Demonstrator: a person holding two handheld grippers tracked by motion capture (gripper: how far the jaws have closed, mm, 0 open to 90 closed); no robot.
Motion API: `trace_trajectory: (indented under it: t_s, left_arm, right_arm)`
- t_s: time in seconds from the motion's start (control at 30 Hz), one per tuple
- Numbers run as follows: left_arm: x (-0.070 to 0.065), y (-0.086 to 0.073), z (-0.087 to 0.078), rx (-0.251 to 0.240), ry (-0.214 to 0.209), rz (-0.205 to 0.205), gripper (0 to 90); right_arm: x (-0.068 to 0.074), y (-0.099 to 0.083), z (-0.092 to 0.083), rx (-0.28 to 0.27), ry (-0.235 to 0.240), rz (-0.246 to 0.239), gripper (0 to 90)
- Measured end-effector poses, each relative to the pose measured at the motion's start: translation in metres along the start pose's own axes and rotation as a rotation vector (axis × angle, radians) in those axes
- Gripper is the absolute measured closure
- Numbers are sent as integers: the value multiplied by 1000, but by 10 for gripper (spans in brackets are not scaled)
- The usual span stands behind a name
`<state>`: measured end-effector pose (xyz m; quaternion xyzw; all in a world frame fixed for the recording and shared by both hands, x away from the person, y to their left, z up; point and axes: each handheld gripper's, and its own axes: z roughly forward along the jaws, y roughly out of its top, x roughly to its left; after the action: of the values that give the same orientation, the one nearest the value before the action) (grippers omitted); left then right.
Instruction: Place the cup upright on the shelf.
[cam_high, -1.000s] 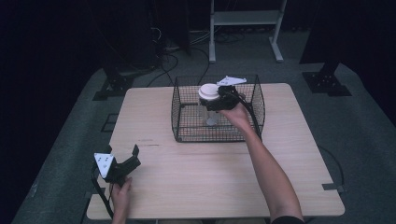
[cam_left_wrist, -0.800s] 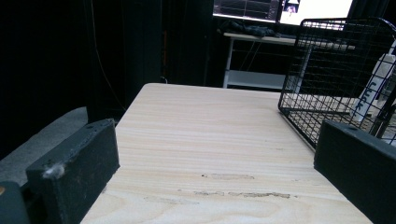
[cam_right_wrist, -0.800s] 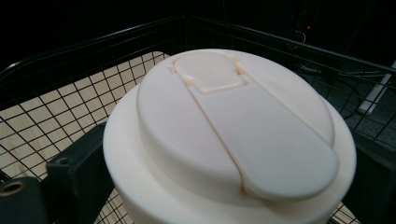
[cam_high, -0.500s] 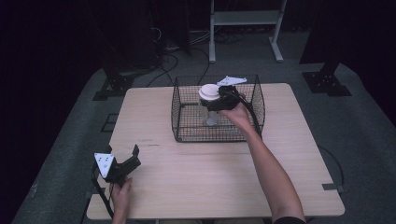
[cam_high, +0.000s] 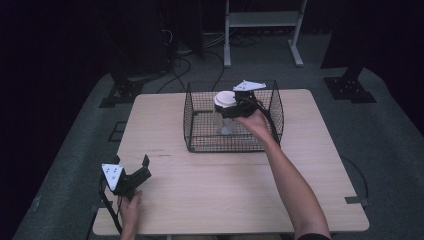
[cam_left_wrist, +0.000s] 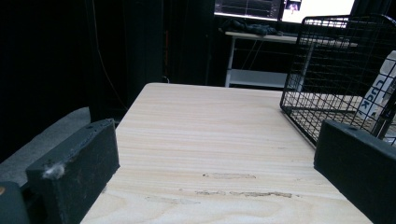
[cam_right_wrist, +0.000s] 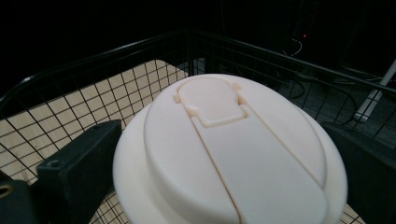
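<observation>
A clear plastic cup with a white lid (cam_high: 225, 98) stands upright inside the black wire basket (cam_high: 232, 146) at the back middle of the wooden table (cam_high: 225, 192). My right gripper (cam_high: 228, 109) reaches over the basket's rim and is shut on the cup just below the lid. In the right gripper view the lid (cam_right_wrist: 224, 149) sits between both black jaws. My left gripper (cam_high: 132, 162) rests open at the table's front left, holding nothing. In the left gripper view, bare wood (cam_left_wrist: 201, 121) lies between its jaws, and the cup (cam_left_wrist: 380, 91) shows through the basket mesh (cam_left_wrist: 336, 70).
The basket's wire walls (cam_right_wrist: 93, 60) ring the cup closely on all sides. A white metal stand (cam_high: 262, 20) and cables lie on the floor beyond the table's far edge. Open wood stretches across the table's front and left.
</observation>
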<state>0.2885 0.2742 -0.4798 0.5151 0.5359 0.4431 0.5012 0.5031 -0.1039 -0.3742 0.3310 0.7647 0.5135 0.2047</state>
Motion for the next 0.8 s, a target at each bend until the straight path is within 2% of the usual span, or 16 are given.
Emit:
trace_trajectory:
  t_s: [0.17,0.4,0.53,0.8]
  left_arm:
    - [1,0,0,-3,-3,-6,0]
    - [0,0,-1,0,-4,-2,0]
    - [1,0,-1,-4,-7,-9,0]
    - [1,0,-1,-5,-7,-7,0]
  right_arm:
    - [-2,2,-3,-10,-17,0,1]
    - [-3,3,-6,-32,1,16,0]
    - [-2,6,-9,-42,-18,12,0]
    - [-4,12,-19,-65,-18,19,0]
